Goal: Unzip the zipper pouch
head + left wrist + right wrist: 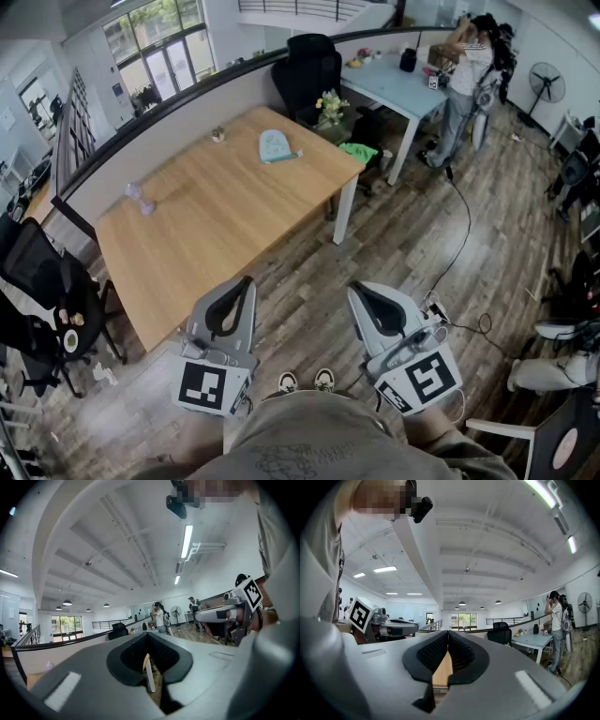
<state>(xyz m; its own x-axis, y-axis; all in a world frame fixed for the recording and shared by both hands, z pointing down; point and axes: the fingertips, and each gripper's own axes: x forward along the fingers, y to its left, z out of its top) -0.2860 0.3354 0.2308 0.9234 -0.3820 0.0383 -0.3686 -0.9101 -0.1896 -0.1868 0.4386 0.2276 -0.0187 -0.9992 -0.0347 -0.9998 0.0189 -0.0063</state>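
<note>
Zipper pouch (274,145): light blue, lying flat on the far right part of the wooden table (216,225), near the far corner. Long axis runs roughly from the near side to the far side. The rounded end points away toward the partition; the straight end faces the person. A teal strip (286,157) runs along that nearer end and sticks out to the right.

On the same tabletop: a small dark object (217,134) at the far edge, left of the pouch, and a pale lilac object (141,199) well apart on the left side. Both lie left of the line from the grippers to the pouch.

Behind the far corner: black office chair (309,70), flowers (330,108), a green item (358,150). Beyond these are a pale blue table (394,84) and a standing person (464,80).

Left gripper (246,281): jaws together, nothing between them, level, at the table's near edge and well apart from the pouch.
Right gripper (354,291): jaws together, empty, level, over the wood floor (412,216) right of the table.
</note>
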